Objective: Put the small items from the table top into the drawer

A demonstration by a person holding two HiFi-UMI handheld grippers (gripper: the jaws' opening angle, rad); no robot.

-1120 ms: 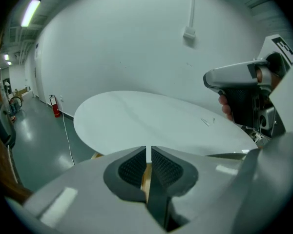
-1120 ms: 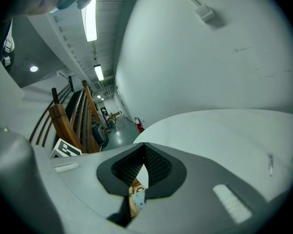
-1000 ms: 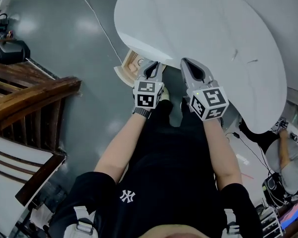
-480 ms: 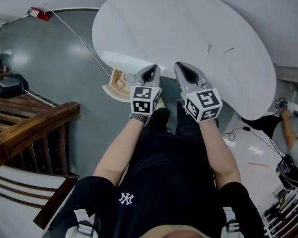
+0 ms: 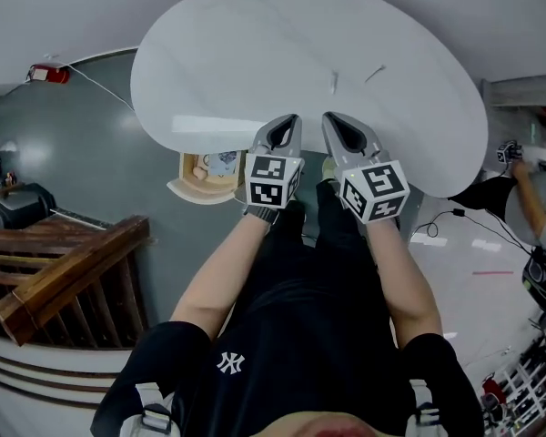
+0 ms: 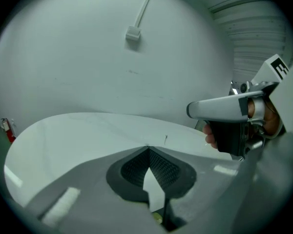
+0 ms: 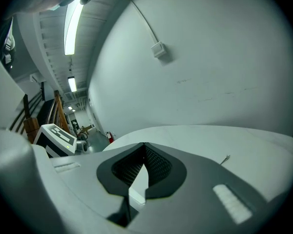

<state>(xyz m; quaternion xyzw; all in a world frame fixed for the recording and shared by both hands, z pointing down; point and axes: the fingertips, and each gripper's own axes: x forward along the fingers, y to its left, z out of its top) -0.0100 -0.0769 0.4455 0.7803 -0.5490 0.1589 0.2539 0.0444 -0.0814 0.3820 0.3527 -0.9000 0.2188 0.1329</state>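
The round white table top [image 5: 255, 53] fills the upper head view. Two small thin pale items lie on it beyond the grippers, one [image 5: 334, 82] straight ahead and another [image 5: 375, 73] slightly right. The left gripper view shows one as a small dark sliver [image 6: 166, 139]. The right gripper view shows one too [image 7: 225, 159]. An open drawer [image 5: 177, 189] sticks out below the table's near left edge with a few things inside. My left gripper [image 5: 288, 120] and right gripper [image 5: 331, 118] hover side by side over the table's near edge, both shut and empty.
A wooden stair railing [image 5: 64, 271] stands at the left over the grey floor. A red extinguisher [image 5: 50, 73] sits by the far wall. Another person [image 5: 532, 194] and cables [image 5: 455, 217] are at the right. A wall box with a cable [image 6: 133, 32] hangs behind the table.
The view has swung so that the whole table top shows. Both grippers, still shut, now reach over the table's near edge. The open drawer appears further left of them.
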